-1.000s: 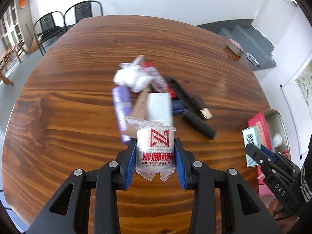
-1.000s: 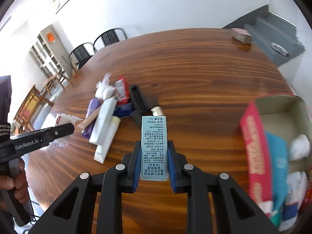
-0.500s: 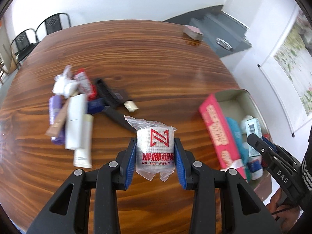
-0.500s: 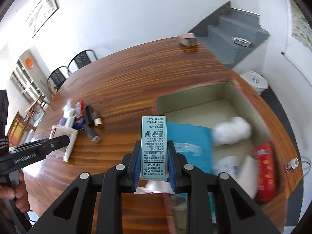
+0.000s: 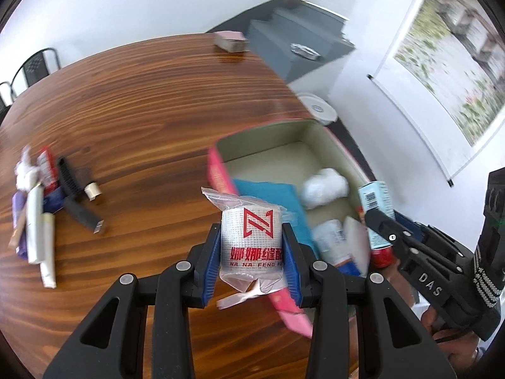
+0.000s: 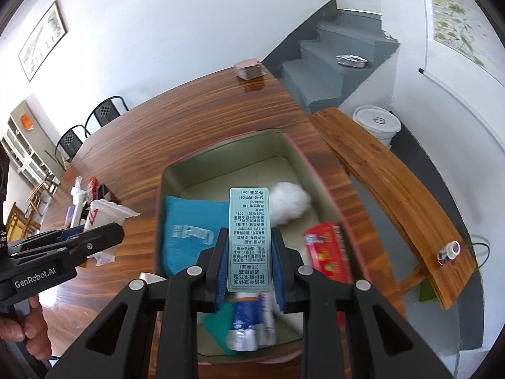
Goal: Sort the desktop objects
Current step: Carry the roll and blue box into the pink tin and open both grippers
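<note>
My left gripper (image 5: 251,252) is shut on a white bandage roll (image 5: 251,241) in clear wrap with red print, held above the near left wall of the pink box (image 5: 217,170). My right gripper (image 6: 249,263) is shut on a pale blue carton (image 6: 249,237) with black print, held over the inside of the pink box (image 6: 303,154). The box holds a blue cloth (image 6: 186,230), a white wad (image 6: 288,202), a red pack (image 6: 326,252) and a blue-white tube (image 6: 251,322). The right gripper also shows in the left wrist view (image 5: 383,221), the left gripper in the right wrist view (image 6: 104,237).
A pile of tubes, a black comb and small packs (image 5: 47,202) lies on the round wooden table (image 5: 142,101) to the left. A pink block (image 5: 230,41) sits at the far edge. A wooden bench (image 6: 388,170), white bucket (image 6: 375,124) and grey stairs (image 6: 334,63) are to the right.
Both grippers have swung right from the pile toward the pink box, each still holding its item. The carton now hangs over the box's inside, and the roll is at its left wall.
</note>
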Available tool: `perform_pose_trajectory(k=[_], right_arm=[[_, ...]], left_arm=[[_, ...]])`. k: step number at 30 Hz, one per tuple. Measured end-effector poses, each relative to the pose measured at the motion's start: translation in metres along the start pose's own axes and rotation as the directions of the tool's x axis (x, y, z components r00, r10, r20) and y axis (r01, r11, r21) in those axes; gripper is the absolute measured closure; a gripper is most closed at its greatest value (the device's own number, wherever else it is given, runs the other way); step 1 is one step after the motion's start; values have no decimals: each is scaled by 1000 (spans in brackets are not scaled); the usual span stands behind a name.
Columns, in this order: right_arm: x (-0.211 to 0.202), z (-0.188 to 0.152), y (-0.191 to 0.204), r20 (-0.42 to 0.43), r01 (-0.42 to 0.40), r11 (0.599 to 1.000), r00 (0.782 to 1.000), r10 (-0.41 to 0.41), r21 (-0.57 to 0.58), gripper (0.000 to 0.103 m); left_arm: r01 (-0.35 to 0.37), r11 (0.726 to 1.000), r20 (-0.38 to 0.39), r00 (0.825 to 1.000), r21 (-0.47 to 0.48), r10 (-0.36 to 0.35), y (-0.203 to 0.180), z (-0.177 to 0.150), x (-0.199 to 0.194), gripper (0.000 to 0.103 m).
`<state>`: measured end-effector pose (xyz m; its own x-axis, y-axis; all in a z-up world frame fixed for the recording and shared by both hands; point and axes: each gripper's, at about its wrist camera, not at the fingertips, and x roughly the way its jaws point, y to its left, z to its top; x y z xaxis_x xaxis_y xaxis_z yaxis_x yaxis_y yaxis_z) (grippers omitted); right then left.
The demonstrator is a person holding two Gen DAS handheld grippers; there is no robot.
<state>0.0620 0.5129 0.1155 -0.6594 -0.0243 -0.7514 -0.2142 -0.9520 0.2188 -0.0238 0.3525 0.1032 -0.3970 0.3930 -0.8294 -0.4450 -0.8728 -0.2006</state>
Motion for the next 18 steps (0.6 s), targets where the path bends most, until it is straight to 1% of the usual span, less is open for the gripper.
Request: perform_pose_trajectory(k=[3,6,7,8,10,14,18], right_arm=[[-3,-1,-11,3,7,1000,1000,-7,16,76],[-4,-1,-19,-1,5,1000,1000,-5,29,76],[-4,-1,-21,-5,4,999,1000,-4,36,75],[-4,-1,-23,-6,3,999,1000,-3,44,75],[-5,-1,-26,-3,-1,999,1000,2,54,74],[-5,0,-28,2,-1,998,1000,1,62,70],[-4,0,-24,3,-7,998,1000,7,57,66]], left_arm=[[24,999,-1,1000,27,-24,-17,4,5,63],[58,998,-21,998,38,-58,-29,8,12,63],[70,997,-32,997,39,-69,-33,9,14,59],[78,996,-40,996,41,-76,-36,9,16,51],[81,996,-38,996,39,-80,-38,8,17,45],[77,997,-38,996,30,-76,-37,6,17,45],[56,998,-36,998,2,-56,-29,5,16,45]])
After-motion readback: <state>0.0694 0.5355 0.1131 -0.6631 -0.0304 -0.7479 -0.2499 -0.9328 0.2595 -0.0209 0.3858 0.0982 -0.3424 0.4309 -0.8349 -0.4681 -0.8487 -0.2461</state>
